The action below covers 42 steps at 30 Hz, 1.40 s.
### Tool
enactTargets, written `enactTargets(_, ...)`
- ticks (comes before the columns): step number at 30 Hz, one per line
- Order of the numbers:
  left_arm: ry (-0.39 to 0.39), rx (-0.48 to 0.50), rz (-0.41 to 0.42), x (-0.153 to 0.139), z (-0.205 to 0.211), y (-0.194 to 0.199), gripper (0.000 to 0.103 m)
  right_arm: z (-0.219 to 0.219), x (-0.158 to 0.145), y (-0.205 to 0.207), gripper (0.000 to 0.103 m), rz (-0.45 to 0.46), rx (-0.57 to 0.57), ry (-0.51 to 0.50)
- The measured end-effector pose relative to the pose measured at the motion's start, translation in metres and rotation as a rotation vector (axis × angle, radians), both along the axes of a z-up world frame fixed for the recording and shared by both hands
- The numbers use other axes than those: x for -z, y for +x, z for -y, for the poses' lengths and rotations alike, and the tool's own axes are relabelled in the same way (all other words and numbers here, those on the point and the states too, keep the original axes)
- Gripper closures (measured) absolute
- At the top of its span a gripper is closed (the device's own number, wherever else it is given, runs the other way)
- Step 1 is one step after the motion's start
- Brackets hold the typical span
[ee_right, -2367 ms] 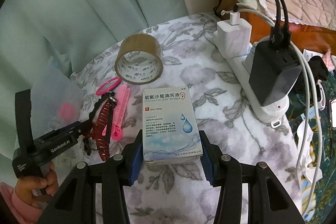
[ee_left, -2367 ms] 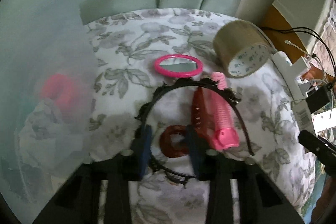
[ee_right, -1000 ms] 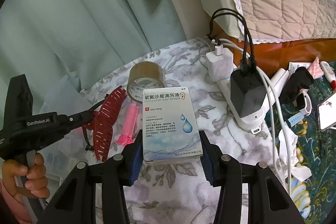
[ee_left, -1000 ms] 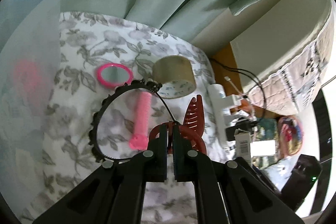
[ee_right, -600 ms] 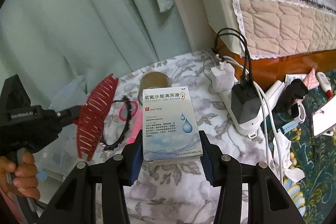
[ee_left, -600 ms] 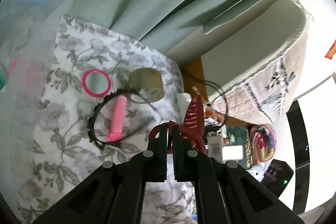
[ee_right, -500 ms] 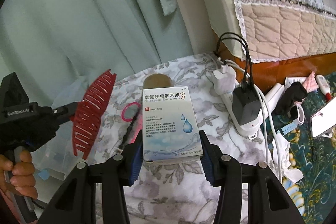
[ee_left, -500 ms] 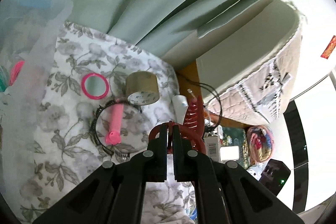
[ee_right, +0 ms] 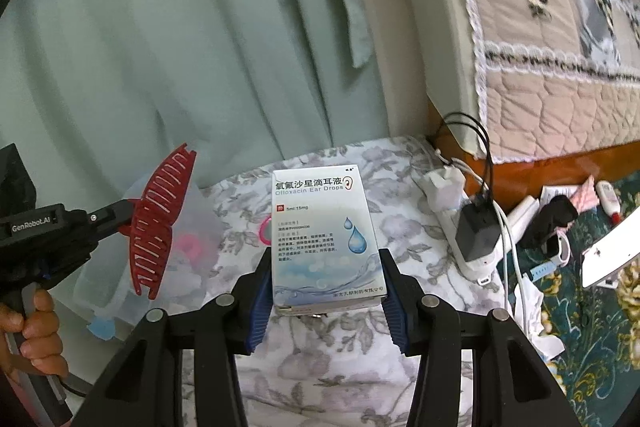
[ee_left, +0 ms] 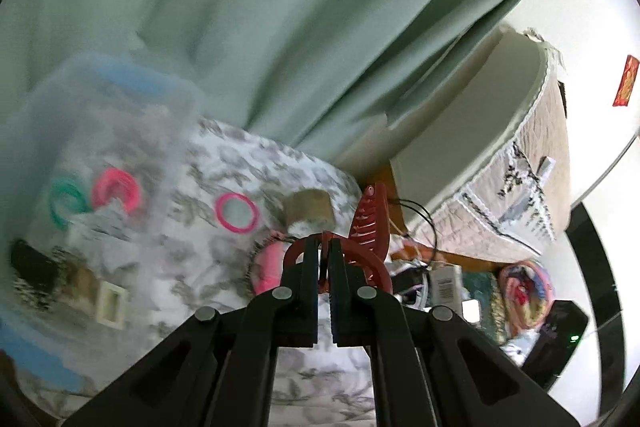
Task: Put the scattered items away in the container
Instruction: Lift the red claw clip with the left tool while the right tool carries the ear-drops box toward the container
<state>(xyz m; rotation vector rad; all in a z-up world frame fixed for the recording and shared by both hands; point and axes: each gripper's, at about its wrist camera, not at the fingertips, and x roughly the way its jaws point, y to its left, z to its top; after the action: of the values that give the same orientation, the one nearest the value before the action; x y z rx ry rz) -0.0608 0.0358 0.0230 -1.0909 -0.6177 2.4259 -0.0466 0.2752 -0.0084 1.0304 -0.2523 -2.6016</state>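
Setting: pale green curtain (ee_right: 168, 39) behind a table under a grey-and-white floral cloth (ee_right: 328, 351); a quilted bed edge to the right
Container: translucent plastic storage box with blue clips (ee_left: 116, 131), at the left end of the table, against the curtain; its open top faces up; green and pink coiled hair ties (ee_left: 116, 189) already lie inside; the left wrist view is motion-blurred there
Left gripper (ee_left: 325, 261): jaws pressed nearly together, pinching the looped handle end of the dark red toothed plastic hair claw (ee_right: 156, 223); lifted clear of the cloth
Claw's lie: long axis runs roughly up and down in the right wrist view, crosswise to the fingers, teeth curving toward the box; it hangs in front of, seemingly above, the near box wall
Key relation: box lies left of and below the left jaws; the left hand (ee_right: 34, 339) is plainly the nearer one; my reading is that the claw needs to travel a little further over the rim before release
Right gripper (ee_right: 325, 291): blue-padded jaws clamped on the lower sides of the white-and-blue ear drops carton (ee_right: 322, 235), held upright, label toward the camera; well to the right of the box
Left on cloth: pink-rimmed round mirror (ee_left: 237, 213), brown packing tape roll (ee_left: 310, 211), pink hair roller (ee_left: 267, 267) with a black headband, mostly hidden
Risk, as I judge it: claw's length could catch the box wall
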Motion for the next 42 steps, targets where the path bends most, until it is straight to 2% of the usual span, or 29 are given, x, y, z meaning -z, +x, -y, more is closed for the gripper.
enactTargets(12, -0.161, -0.174, -0.143, -0.024, 0.06, 0.04, 0.099, 0.047, -0.032, 0.025, 0.052, -0.079, -0.093, 0.051)
enactTargets(27, -0.205, -0.358, -0.211, -0.031, 0.135, 0.074, 0.099, 0.112, -0.061, 0.047, 0.052, -0.161, -0.226, 0.114)
enactTargets(42, -0.259, -0.501, -0.218, -0.028, 0.19, 0.095, 0.099, 0.181, -0.072, 0.059, 0.052, -0.196, -0.352, 0.168)
